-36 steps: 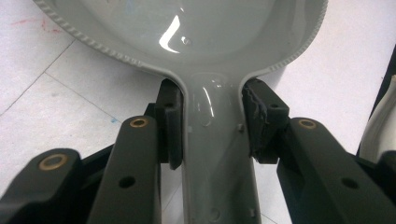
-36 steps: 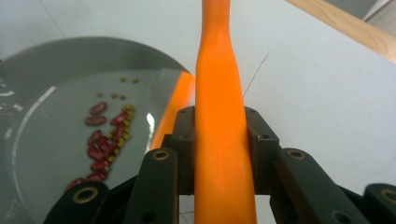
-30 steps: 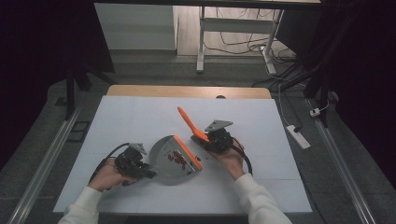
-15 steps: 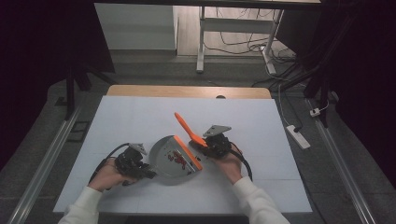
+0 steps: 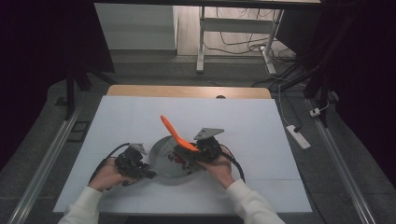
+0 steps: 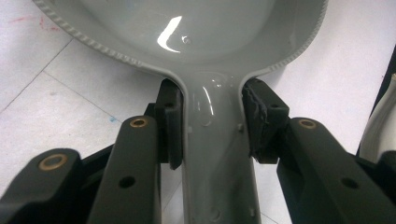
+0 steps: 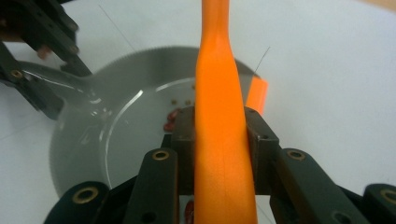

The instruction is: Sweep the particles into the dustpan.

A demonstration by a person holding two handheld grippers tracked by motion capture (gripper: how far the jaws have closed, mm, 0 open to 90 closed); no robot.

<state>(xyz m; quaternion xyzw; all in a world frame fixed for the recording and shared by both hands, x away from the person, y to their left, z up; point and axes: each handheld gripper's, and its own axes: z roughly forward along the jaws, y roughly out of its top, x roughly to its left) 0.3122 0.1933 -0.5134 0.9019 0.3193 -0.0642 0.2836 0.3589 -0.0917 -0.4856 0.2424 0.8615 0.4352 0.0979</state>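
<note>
Holding the grey pan [image 5: 173, 156] by its handle, the left hand-held gripper [image 5: 140, 167] is clamped tight at lower centre of the high view, while the right hand-held gripper [image 5: 190, 150] pinches the orange spatula [image 5: 176, 134] over the pan. The handle looks smooth and glossy (likely slippery), so the pan could twist in the pads; the flat, flexible spatula might flick the small red bits [image 7: 172, 120] over the beaded rim onto the white table [image 5: 140, 116]
</note>
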